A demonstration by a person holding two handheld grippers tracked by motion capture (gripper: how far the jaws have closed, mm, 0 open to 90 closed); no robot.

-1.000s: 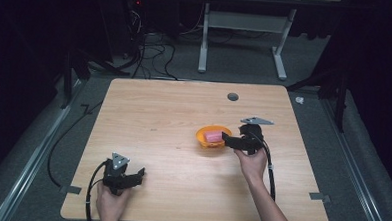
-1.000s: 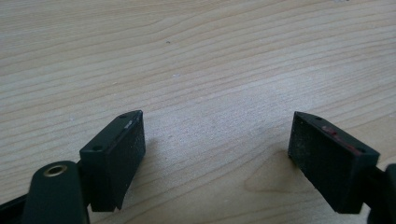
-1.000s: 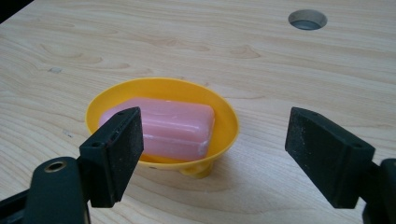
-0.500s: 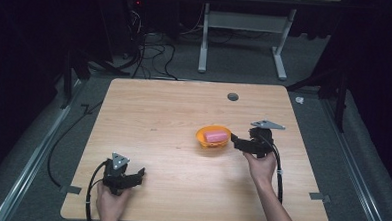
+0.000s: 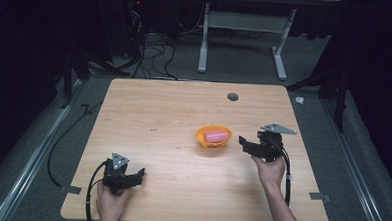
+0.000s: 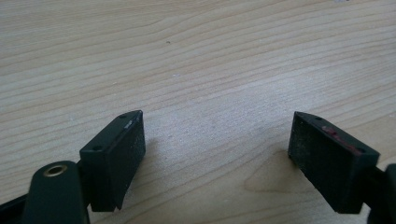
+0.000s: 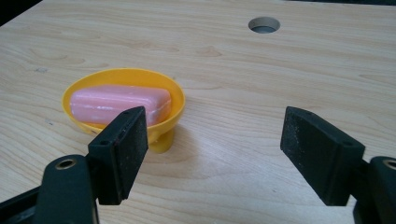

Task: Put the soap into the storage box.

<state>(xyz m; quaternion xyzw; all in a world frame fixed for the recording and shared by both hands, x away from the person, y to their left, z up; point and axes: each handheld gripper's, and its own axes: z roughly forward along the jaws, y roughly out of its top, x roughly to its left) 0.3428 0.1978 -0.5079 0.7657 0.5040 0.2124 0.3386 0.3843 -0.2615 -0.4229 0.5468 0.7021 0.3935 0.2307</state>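
Note:
A pink bar of soap lies in a small orange bowl near the middle of the wooden table. My right gripper is just right of the bowl, apart from it, its jaws pointing left. In the right gripper view the soap and bowl sit beyond the left jaw. The right gripper is open; its jaws have just been closing with nothing between them. My left gripper rests near the front left edge. It is open over bare wood.
A round cable hole lies in the tabletop behind the bowl, also seen in the right gripper view. Cables and white desk legs are on the floor beyond the far edge. Tape marks the front right corner.
My right gripper has drawn back to the right, away from the bowl, leaving the soap in it. The left gripper has stayed put.

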